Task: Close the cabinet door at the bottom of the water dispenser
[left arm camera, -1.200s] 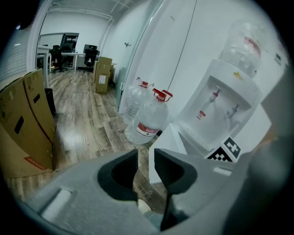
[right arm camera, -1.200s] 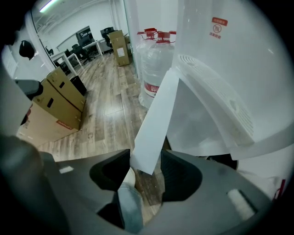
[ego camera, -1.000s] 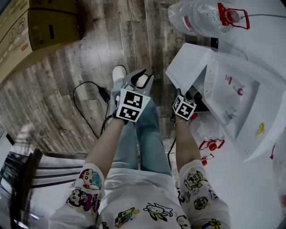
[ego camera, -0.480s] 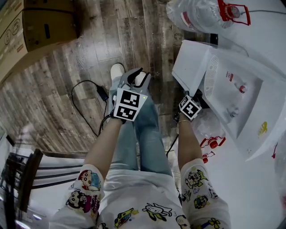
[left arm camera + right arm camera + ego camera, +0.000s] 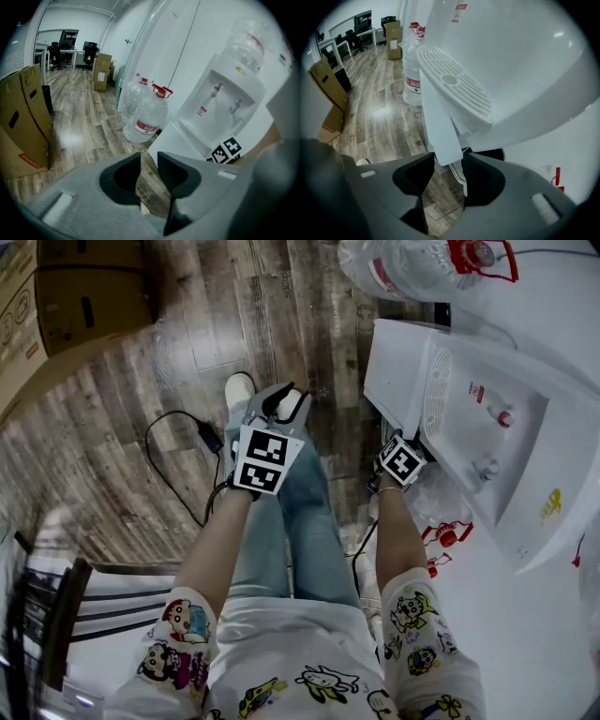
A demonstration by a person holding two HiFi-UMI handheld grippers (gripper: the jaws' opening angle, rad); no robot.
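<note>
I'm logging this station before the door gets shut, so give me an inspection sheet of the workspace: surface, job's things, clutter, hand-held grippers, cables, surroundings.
Surface: wood-plank floor.
Job's things: white water dispenser by the wall; its cabinet door stands swung open.
Clutter: water bottles beside the dispenser; cardboard box; clear plastic with red handles.
Grippers: left hand-held gripper, jaws slightly apart, nothing between them. Right hand-held gripper, jaws just been closing; they appear to pinch the door's lower edge.
Cables: black cable looped on the floor.
Surroundings: chair behind the person; office desks far off.
</note>
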